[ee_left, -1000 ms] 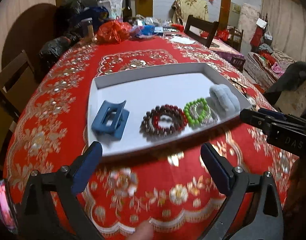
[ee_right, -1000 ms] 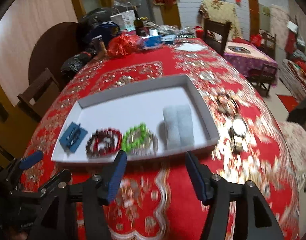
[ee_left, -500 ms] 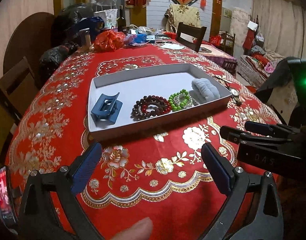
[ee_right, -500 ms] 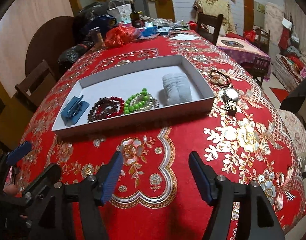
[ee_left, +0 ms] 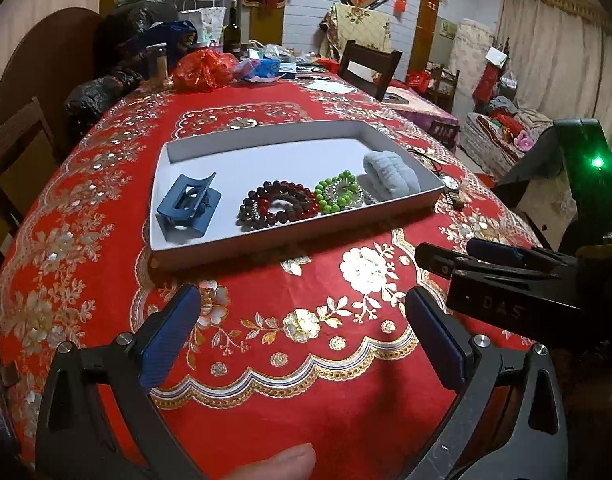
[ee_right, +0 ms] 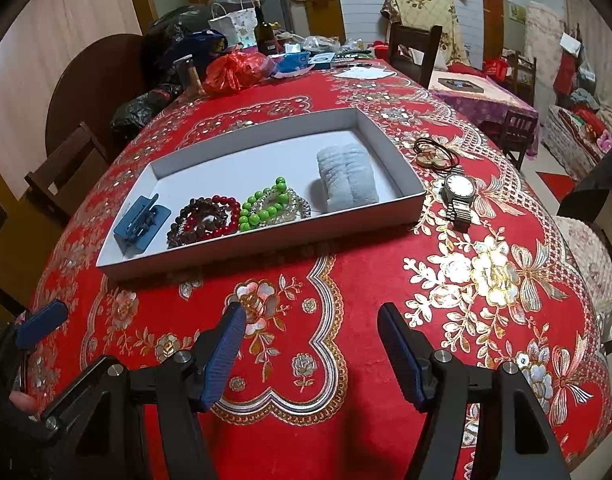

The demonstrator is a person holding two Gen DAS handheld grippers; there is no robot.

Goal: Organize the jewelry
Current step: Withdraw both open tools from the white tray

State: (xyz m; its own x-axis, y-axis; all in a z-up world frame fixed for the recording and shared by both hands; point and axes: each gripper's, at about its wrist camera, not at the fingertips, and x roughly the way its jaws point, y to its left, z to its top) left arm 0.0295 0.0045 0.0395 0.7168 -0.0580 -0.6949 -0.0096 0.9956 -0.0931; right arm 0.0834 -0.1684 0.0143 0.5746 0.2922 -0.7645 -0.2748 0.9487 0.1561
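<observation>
A white tray [ee_left: 265, 138] [ee_right: 261, 240] lies on the red tablecloth. It holds a blue hair claw [ee_left: 187, 205] [ee_right: 142, 220], a dark red bead bracelet [ee_left: 279, 205] [ee_right: 207, 220], a green bead bracelet [ee_left: 338, 196] [ee_right: 265, 204] and a pale fluffy scrunchie [ee_left: 392, 176] [ee_right: 348, 178]. A metal wristwatch [ee_right: 459, 196] [ee_left: 451, 188] and thin dark bangles [ee_right: 436, 152] lie on the cloth right of the tray. My left gripper [ee_left: 301, 320] and right gripper [ee_right: 312, 338] are both open and empty, near the table's front edge, well short of the tray.
Bags, a red plastic bag [ee_right: 235, 72], a wine bottle [ee_right: 264, 30] and clutter fill the far end of the table. Wooden chairs stand at the left [ee_right: 63, 172] and far right [ee_right: 414, 54]. The right gripper also shows in the left wrist view [ee_left: 506, 280].
Both grippers have drawn back from the tray toward the front edge of the table. The tray and its contents look smaller and farther. Nothing was picked up.
</observation>
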